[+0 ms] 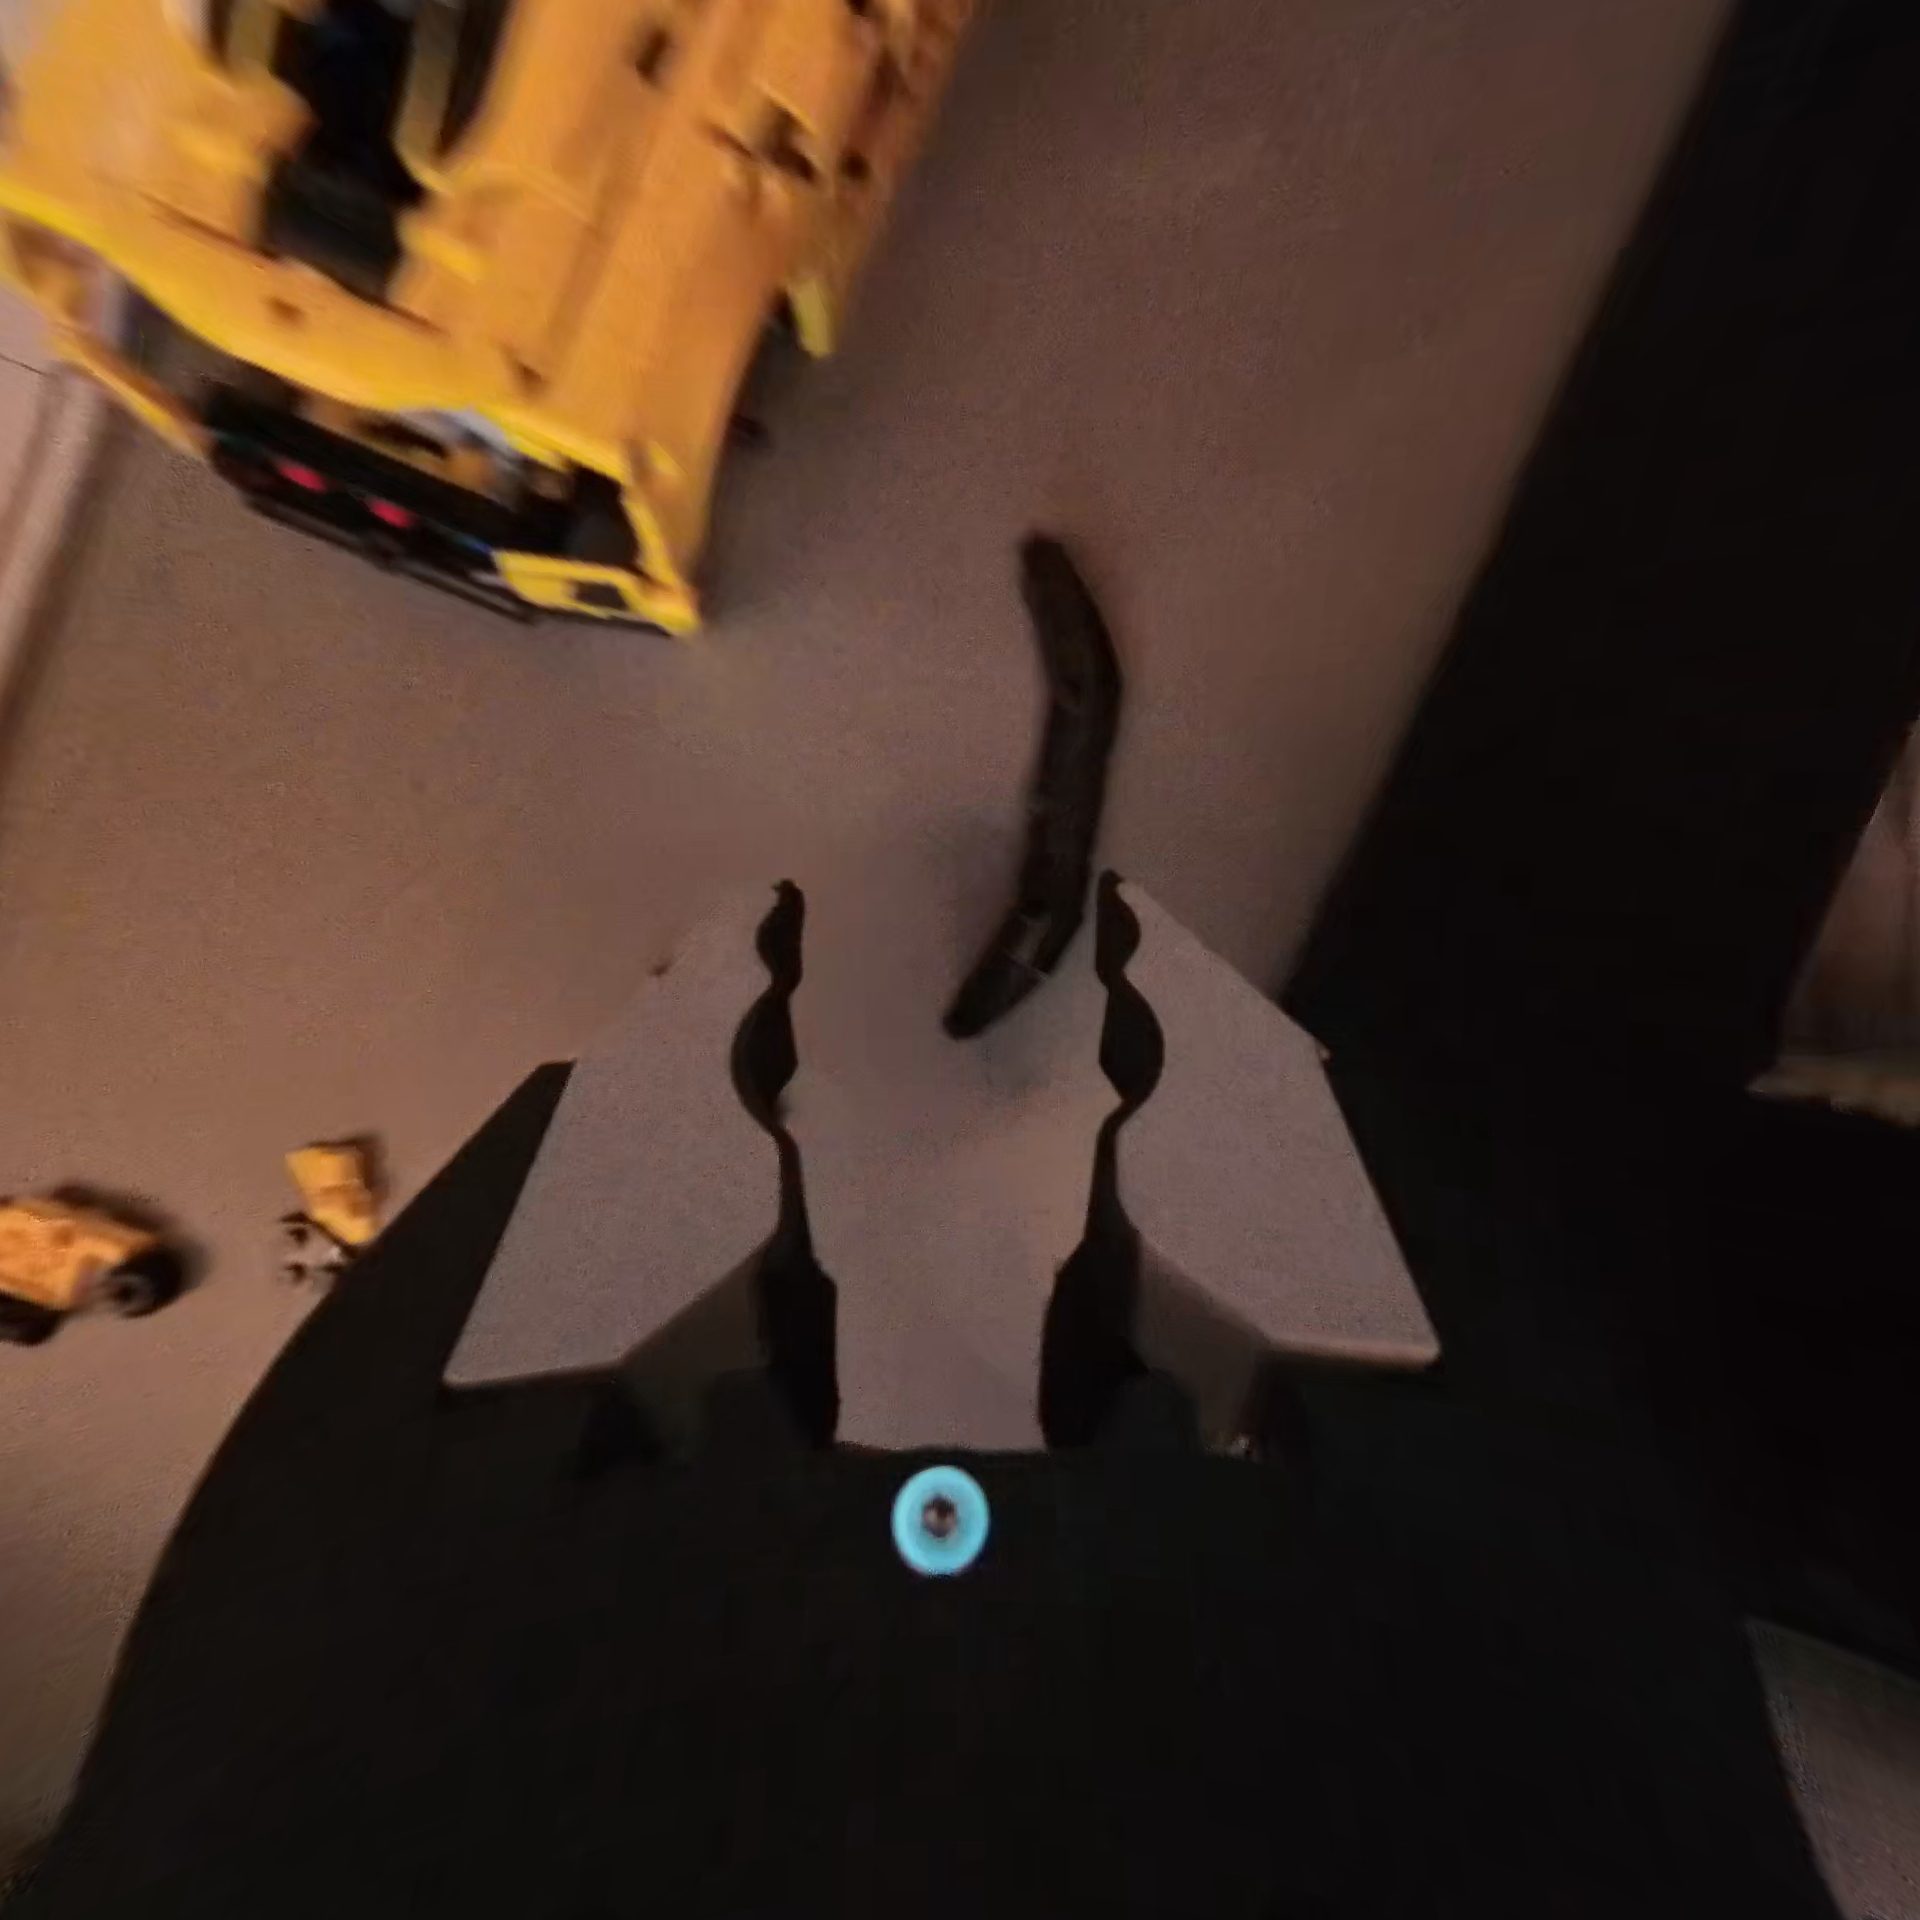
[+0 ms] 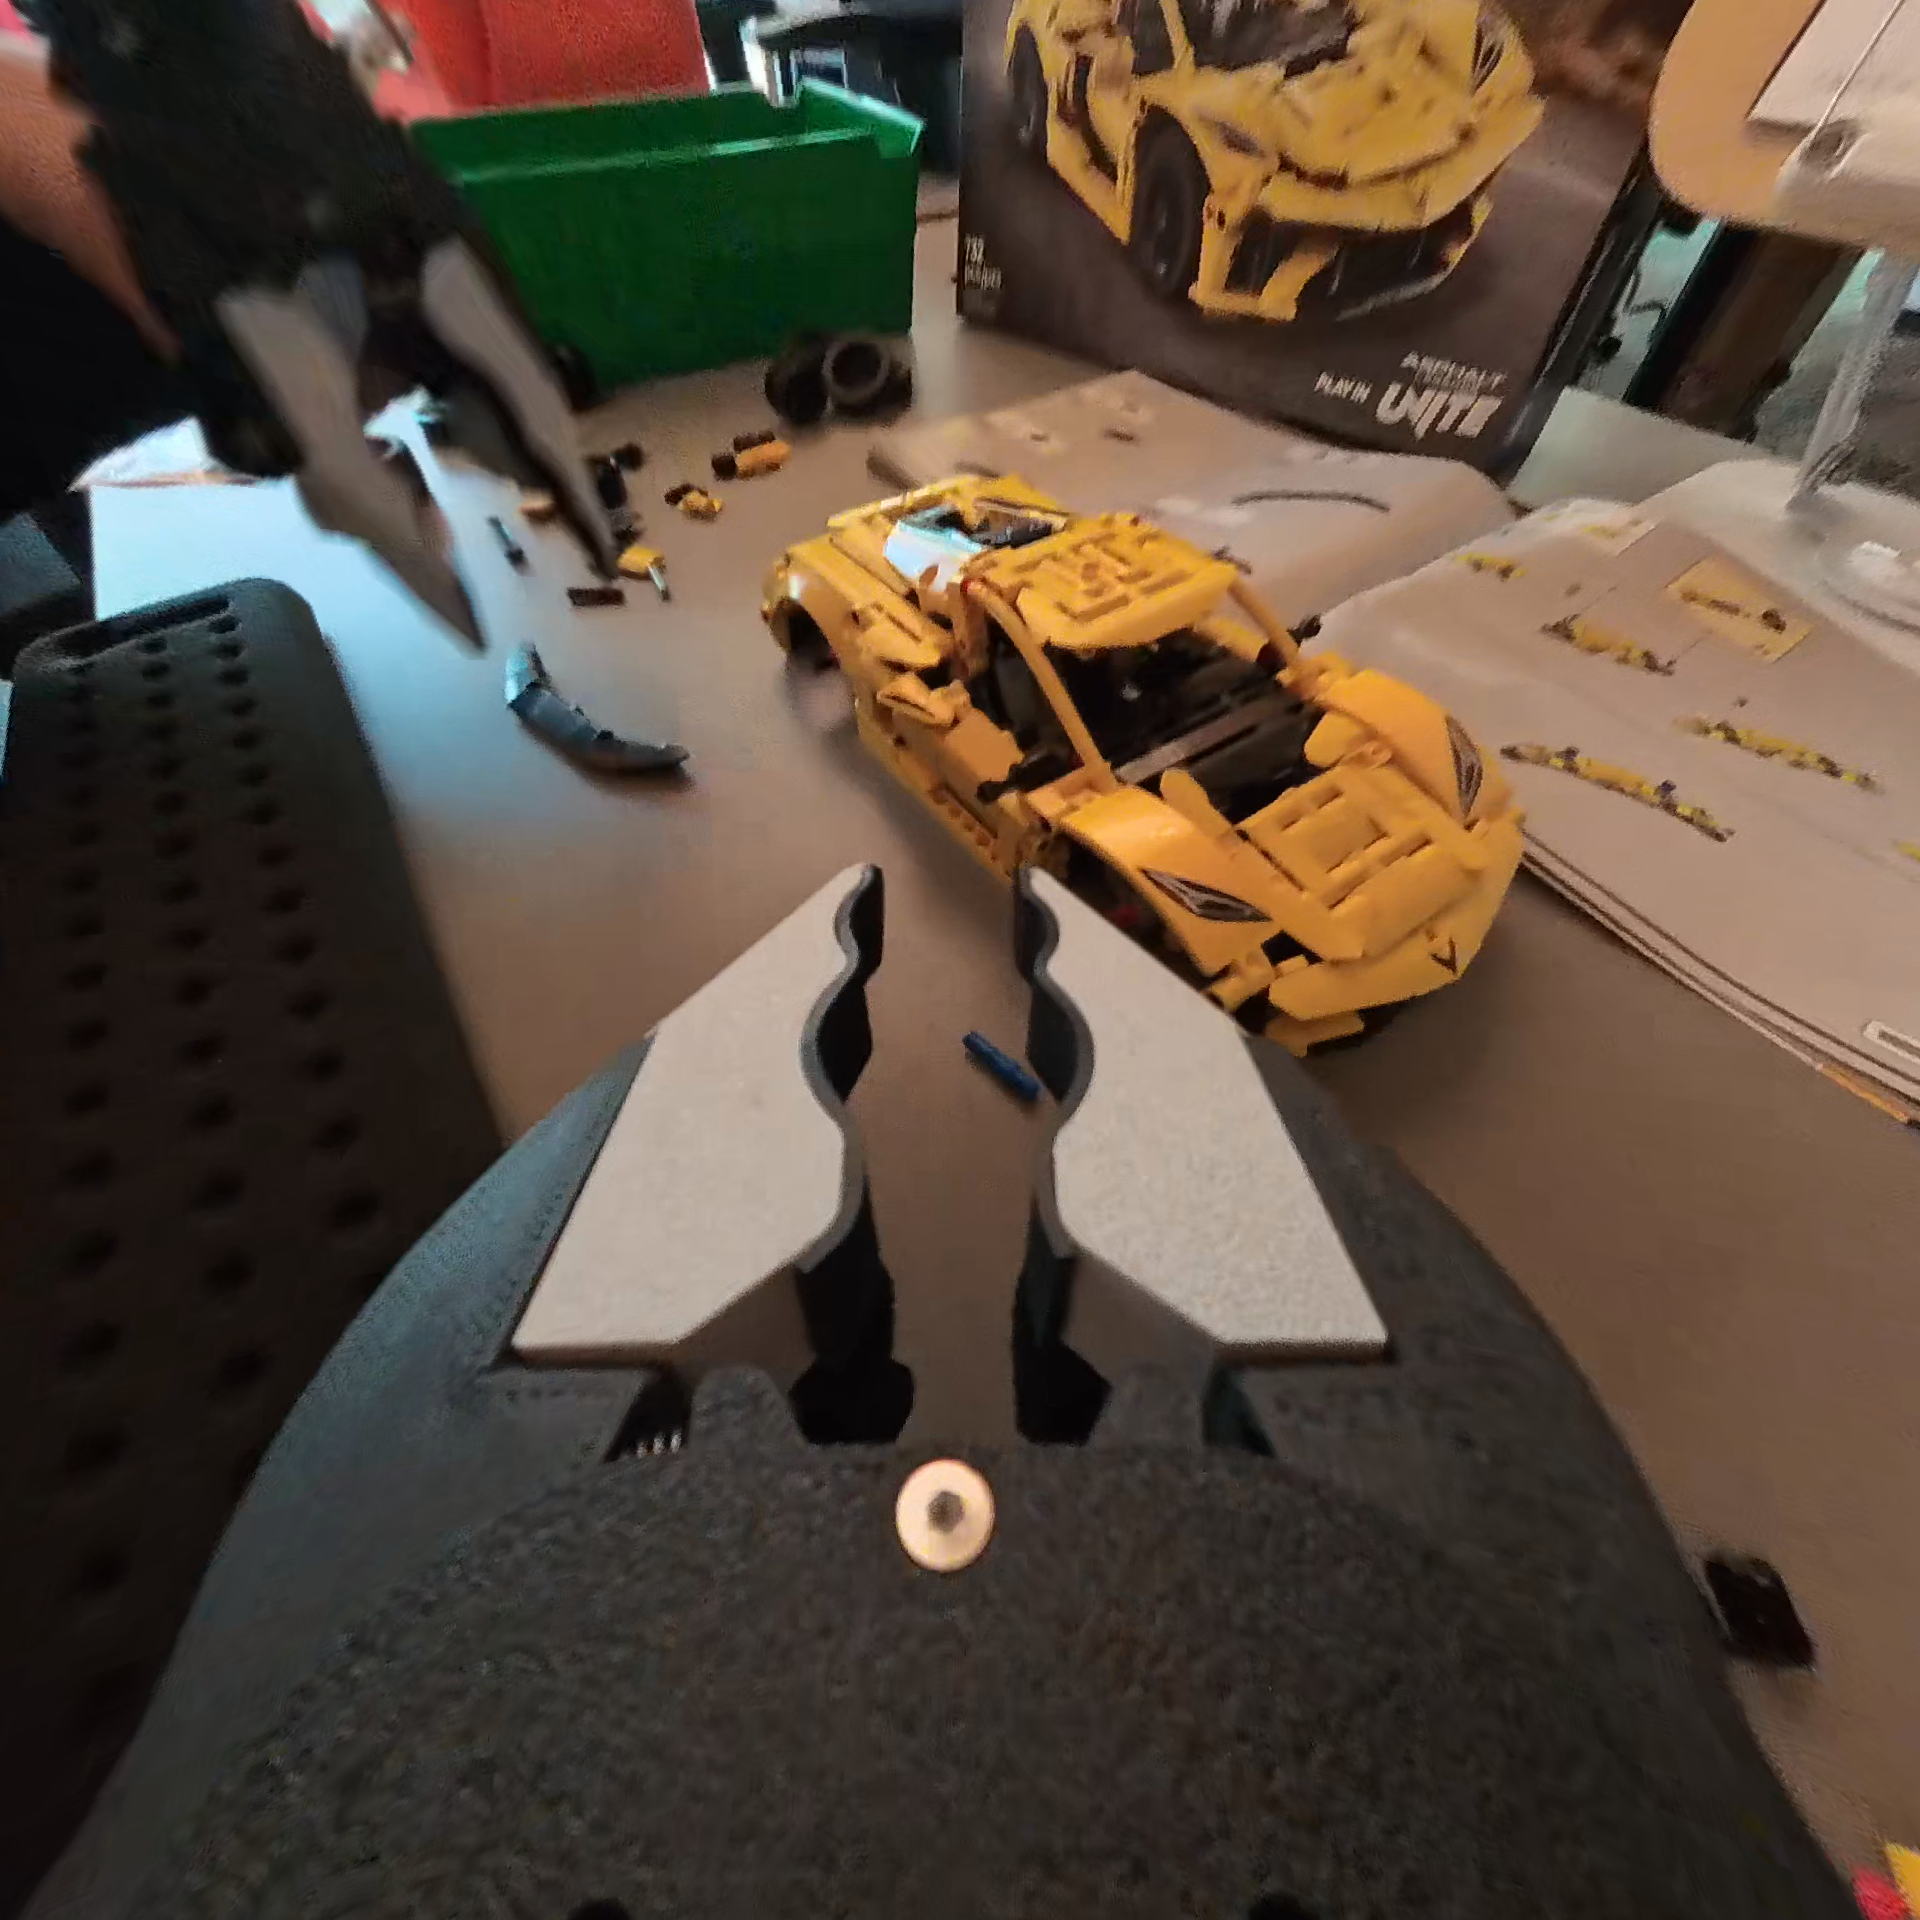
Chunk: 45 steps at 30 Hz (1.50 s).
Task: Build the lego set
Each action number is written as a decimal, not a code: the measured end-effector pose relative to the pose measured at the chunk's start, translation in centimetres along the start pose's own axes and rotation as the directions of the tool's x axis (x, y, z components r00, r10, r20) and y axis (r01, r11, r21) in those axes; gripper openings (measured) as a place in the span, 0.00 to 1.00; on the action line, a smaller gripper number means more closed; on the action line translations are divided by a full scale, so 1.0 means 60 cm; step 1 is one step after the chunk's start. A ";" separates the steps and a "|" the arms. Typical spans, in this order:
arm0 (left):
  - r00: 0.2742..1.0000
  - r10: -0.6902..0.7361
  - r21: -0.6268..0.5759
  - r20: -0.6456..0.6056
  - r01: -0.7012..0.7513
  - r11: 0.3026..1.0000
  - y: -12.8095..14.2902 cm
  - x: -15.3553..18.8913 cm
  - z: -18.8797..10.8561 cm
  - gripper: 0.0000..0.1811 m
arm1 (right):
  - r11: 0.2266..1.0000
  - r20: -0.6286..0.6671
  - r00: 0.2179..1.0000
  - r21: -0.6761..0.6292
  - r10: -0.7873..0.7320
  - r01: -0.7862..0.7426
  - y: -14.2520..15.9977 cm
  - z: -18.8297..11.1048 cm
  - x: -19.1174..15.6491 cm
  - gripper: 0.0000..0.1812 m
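Curved black panel (image 1: 1060,790) just ahead of left gripper (image 1: 945,894) — empty, spread wide — long axis along the fingers; right gripper (image 2: 951,883) farther, also spread, empty.

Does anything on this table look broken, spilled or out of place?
Nothing looks broken. The yellow car has empty wheel arches, while black tyres lie by the green bin. A curved black piece and small parts lie loose on the table.
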<state>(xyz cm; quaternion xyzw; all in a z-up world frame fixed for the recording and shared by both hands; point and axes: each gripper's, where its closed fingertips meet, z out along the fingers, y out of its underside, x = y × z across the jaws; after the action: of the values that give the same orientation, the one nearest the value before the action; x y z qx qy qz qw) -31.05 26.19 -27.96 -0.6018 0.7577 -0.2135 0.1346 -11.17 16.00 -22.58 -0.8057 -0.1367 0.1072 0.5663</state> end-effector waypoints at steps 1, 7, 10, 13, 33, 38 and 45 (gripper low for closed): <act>1.000 0.025 -0.030 0.012 -0.025 0.999 0.014 0.017 0.010 0.31 | 1.000 0.008 1.000 0.006 -0.007 0.007 -0.001 0.004 -0.001 0.14; 0.999 -0.045 -0.007 -0.025 0.045 0.999 0.005 0.029 0.039 0.27 | 1.000 0.083 0.997 -0.022 -0.002 0.004 0.005 0.017 -0.026 0.13; 0.999 -0.023 0.011 -0.045 0.023 1.000 -0.009 0.035 0.049 0.21 | 1.000 0.067 0.998 0.002 -0.006 0.006 0.001 0.012 -0.024 0.13; 0.997 0.049 0.010 -0.057 -0.048 0.999 -0.022 0.055 0.059 0.08 | 0.999 0.101 0.994 0.004 0.035 -0.036 0.003 0.016 -0.028 0.14; 0.557 -0.058 0.497 -0.829 0.778 0.384 -0.257 0.082 -0.059 0.08 | 0.914 0.005 0.979 0.359 -0.204 0.189 -0.131 0.067 -0.144 0.41; 0.565 -0.040 0.488 -0.824 0.744 0.456 -0.259 0.102 -0.047 0.08 | 0.920 0.078 0.965 0.331 -0.250 0.211 -0.116 0.080 -0.172 0.35; 0.689 -0.068 0.558 -0.721 0.636 0.532 -0.256 0.109 -0.024 0.05 | 0.925 0.074 0.950 0.262 -0.305 0.276 -0.094 0.088 -0.169 0.21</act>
<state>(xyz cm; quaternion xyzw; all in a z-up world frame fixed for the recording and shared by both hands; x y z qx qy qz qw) -20.16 17.22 -18.87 -0.5242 0.4359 -0.7278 0.0737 -22.97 18.98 -18.88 -0.6917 -0.2721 0.0839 0.6637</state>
